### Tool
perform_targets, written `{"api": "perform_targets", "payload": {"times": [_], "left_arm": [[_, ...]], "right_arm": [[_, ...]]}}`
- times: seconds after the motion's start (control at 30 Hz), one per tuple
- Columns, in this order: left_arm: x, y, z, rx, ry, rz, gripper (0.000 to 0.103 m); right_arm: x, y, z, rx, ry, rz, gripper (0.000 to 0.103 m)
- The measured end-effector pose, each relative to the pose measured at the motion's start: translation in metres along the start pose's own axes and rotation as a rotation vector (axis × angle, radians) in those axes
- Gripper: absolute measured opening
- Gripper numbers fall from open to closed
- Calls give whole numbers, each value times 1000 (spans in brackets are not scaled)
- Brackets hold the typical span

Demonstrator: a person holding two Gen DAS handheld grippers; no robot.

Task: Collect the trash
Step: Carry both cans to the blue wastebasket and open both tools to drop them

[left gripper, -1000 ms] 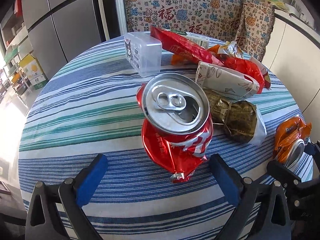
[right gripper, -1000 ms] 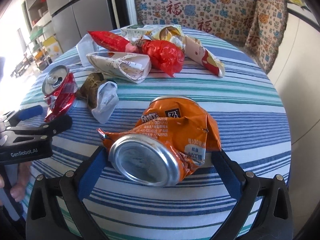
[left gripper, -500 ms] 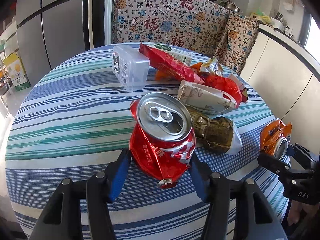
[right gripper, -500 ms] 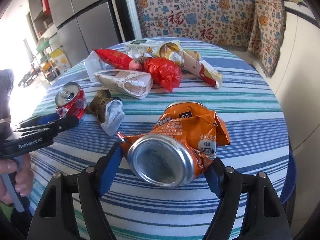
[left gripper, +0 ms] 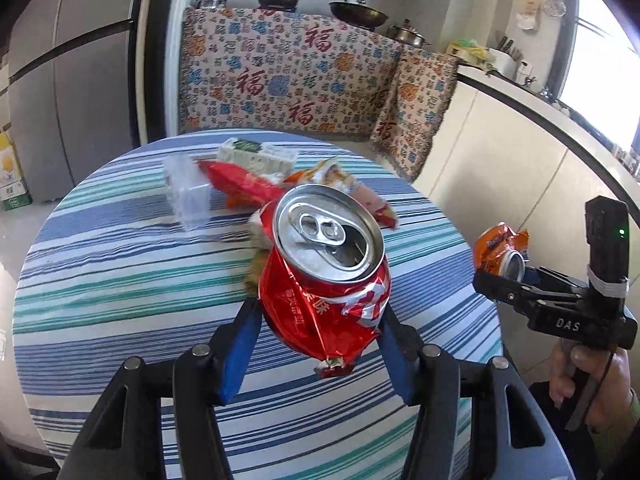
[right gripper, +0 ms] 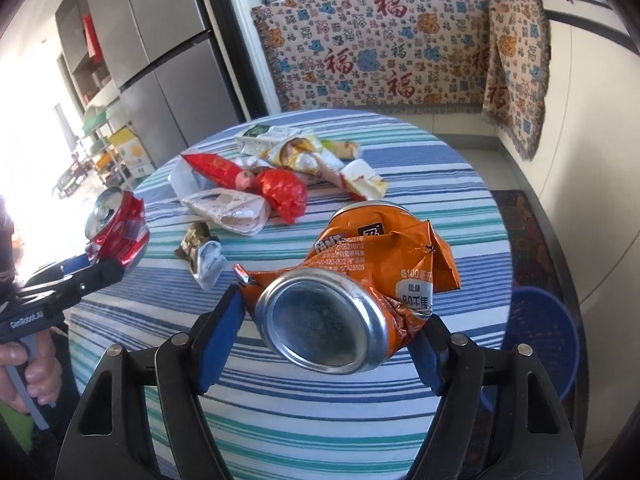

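A crushed red can point(left gripper: 324, 276) hangs above the striped table point(left gripper: 120, 272), clamped between the blue pads of my left gripper point(left gripper: 316, 320). The same red can point(right gripper: 116, 224) shows at the left of the right wrist view. My right gripper point(right gripper: 332, 316) is shut on a crushed orange can point(right gripper: 360, 280), bottom end toward the camera, also lifted off the table point(right gripper: 400, 420). The orange can point(left gripper: 500, 252) appears at the right of the left wrist view, held out past the table edge.
A pile of wrappers point(right gripper: 260, 184), a white paper bag point(right gripper: 228, 210), a red plastic bag point(right gripper: 284, 192) and a leaf-wrapped packet point(right gripper: 200, 248) lie mid-table. A clear plastic box point(left gripper: 186, 192) stands at the back. A blue basket point(right gripper: 540, 340) sits on the floor at right.
Both grippers closed on their cans and lifted them off the table. The cameras rose and drew back, so the far wall and counter came into view.
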State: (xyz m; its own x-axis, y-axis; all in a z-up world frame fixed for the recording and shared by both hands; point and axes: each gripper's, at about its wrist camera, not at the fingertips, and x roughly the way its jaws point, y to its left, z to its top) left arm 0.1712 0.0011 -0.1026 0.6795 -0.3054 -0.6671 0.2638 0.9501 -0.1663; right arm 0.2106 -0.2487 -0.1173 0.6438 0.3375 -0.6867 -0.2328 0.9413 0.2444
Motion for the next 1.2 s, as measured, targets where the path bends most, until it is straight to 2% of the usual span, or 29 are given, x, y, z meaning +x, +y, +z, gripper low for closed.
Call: {"api": "perform_targets", "payload": {"times": [0.23,0.33,0.5,0.67,0.8,1.1,1.13,1.2], "left_arm": [[48,-112,35,105,31,-206,58],[83,-163,47,134,58,-269,58],[145,-225,53,165,134,-367,58],[209,-272,49,208,219,-387,58],[251,-301,39,232,270,-380,58],[294,-329,21,262,337,-343,60],[298,-330,18,257,347,-336,64],[307,-329,18,245,362,-332,66]], "right_arm": [[-40,-107,6,124,-9,-107,77],[-49,-155,4,176,4,-153,77],[-48,-225,-4,264,54,-174,77],[-40,-278,-11,363,75,-164,77],[-31,-301,-15,378,97,-162,77],[-10,-333,-26,476,114,-121,79],[-9,-337,-27,490,112,-113,79],[-5,-342,-29,524,107,-99,91]]}}
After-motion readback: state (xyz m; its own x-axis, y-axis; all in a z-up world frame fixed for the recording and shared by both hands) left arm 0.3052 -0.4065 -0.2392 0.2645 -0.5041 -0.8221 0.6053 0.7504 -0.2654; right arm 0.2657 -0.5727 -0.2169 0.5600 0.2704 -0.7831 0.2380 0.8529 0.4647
